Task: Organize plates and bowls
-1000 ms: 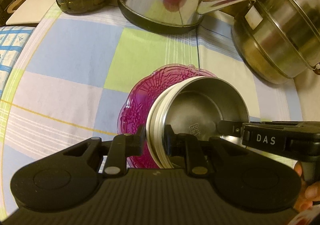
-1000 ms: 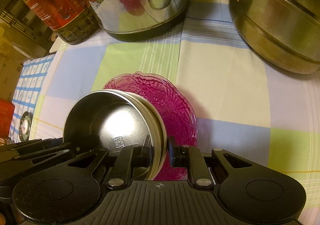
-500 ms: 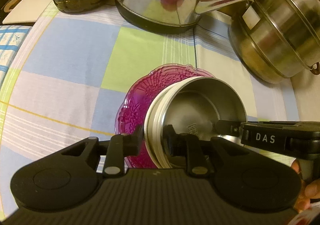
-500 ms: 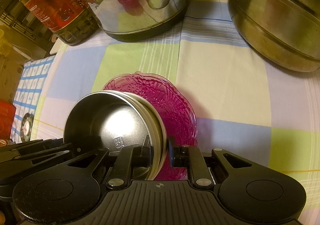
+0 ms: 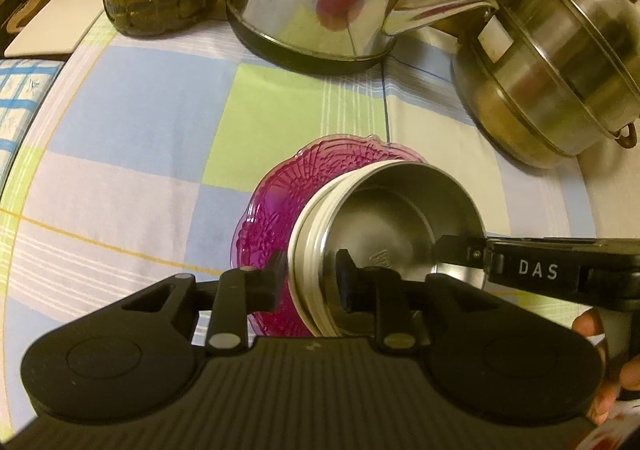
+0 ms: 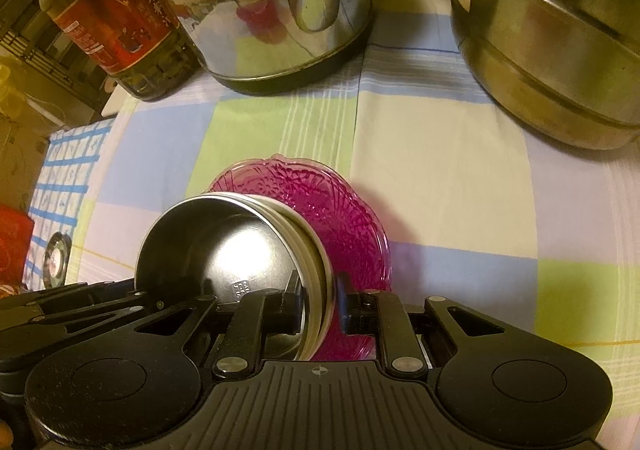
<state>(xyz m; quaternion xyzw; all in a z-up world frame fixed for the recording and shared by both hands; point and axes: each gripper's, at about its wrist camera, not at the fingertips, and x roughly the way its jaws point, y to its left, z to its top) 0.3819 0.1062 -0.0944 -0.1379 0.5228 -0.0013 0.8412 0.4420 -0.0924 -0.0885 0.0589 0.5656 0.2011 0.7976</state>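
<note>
We are loosening both grippers [image 5: 310,276] [image 6: 320,300] around the bowl [image 5: 390,226] rims between their fingers; uneven release risks sliding it off the plate [image 6: 344,217].

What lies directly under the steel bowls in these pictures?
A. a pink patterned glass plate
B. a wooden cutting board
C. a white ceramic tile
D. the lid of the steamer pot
A: the steel bowls, stacked one in another, sit on the pink patterned glass plate, whose scalloped edge shows around them on the checked tablecloth; the right wrist view shows the same plate beside the bowls.
</note>
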